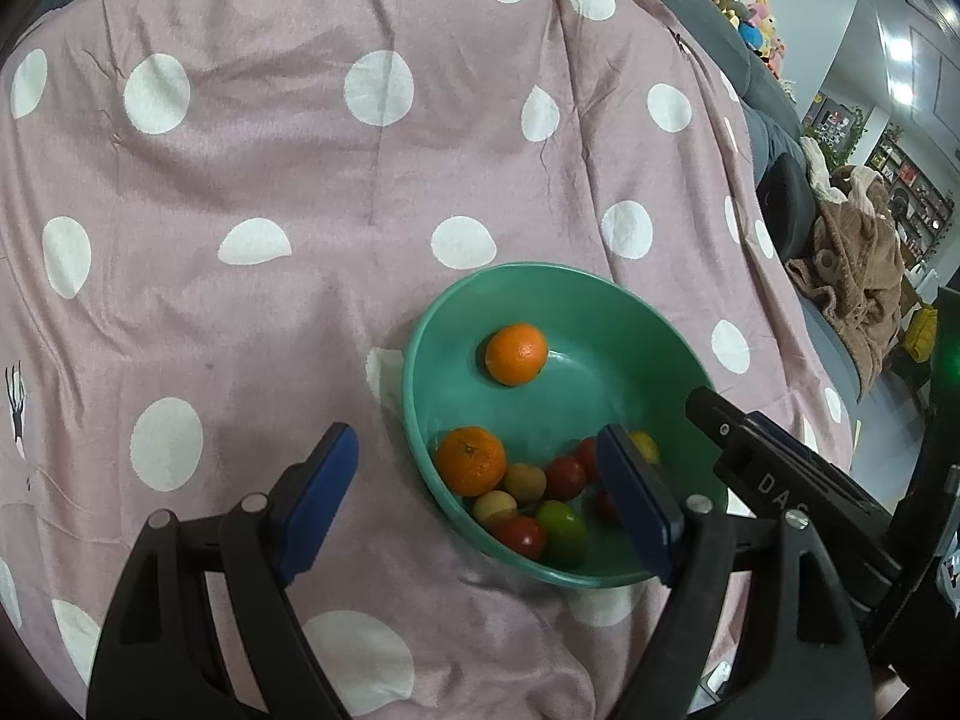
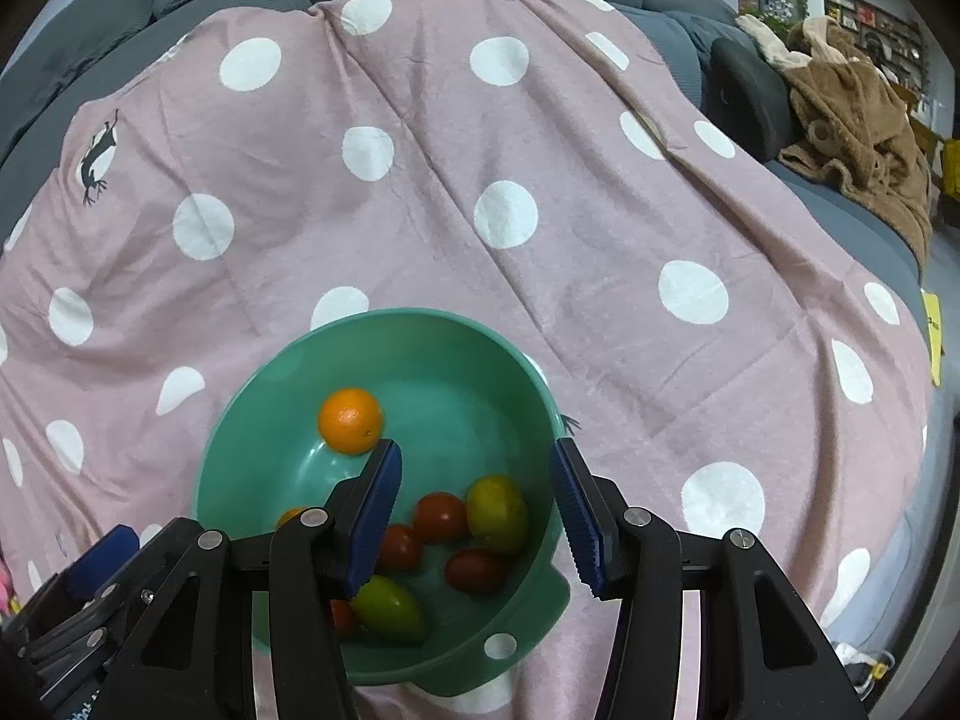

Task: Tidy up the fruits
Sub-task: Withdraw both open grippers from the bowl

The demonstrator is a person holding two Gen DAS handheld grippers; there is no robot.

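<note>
A pink cloth with white dots (image 1: pixel 300 180) covers a grey sofa (image 2: pixel 90 6); the green bowl (image 1: pixel 438 324) rests on the cloth and serves as the reference.

Left gripper (image 1: pixel 480 480): the jaws stand wide apart and grip nothing. It angles downward over the bowl's near-left rim; one blue pad is outside the bowl above the cloth, the other above the bowl's interior.

Right gripper (image 2: pixel 474 516): the jaws are partly spread, with nothing pressed between the pads. It angles downward over the bowl's near side.

Bowl contents: one orange (image 1: pixel 516 354) lies alone toward the far side. A second orange (image 1: pixel 471 459) lies at the near-left wall, touching a cluster of red tomatoes (image 2: pixel 441 517), pale round fruits (image 1: pixel 524 482) and green-yellow fruits (image 2: pixel 497 513) along the near side, beneath both grippers.
</note>
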